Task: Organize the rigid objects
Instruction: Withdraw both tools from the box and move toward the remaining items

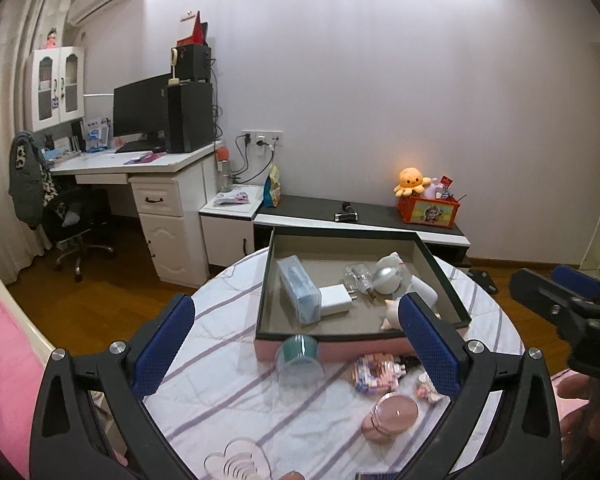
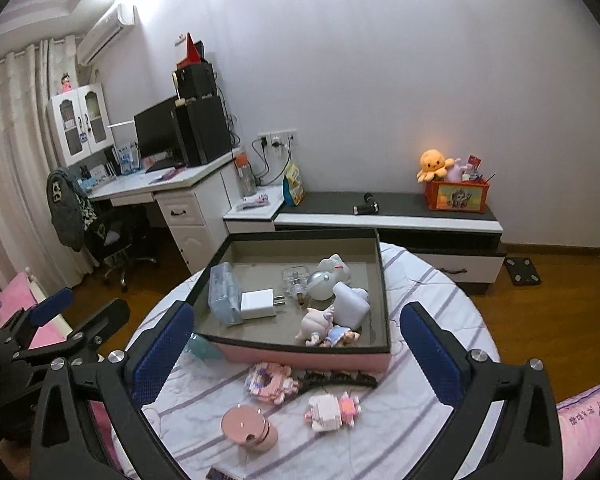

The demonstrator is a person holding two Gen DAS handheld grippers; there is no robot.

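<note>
A pink tray with a dark rim [image 1: 360,337] [image 2: 300,347] stands on the round table under a striped cloth [image 1: 220,320]. It holds a white charger [image 1: 334,299] [image 2: 259,304], a clear blue case [image 1: 300,294], a white cat figure [image 2: 336,266], a silver ball and small dolls [image 2: 328,330]. In front of it lie a clear cup with a teal lid [image 1: 300,364], pink block toys [image 2: 270,382] [image 2: 332,410], a black hair clip [image 2: 340,380] and a pink round jar [image 1: 392,416] [image 2: 248,428]. My left gripper [image 1: 296,308] and right gripper [image 2: 296,312] hover above the near side, both open and empty.
A clear heart-shaped piece [image 1: 232,460] lies at the table's near edge. Behind the table are a low black-and-white cabinet [image 2: 400,216], a white desk [image 1: 140,164] and an office chair [image 1: 72,216]. Pink bedding [image 1: 4,360] borders the left side; a person's hand [image 1: 580,392] shows at right.
</note>
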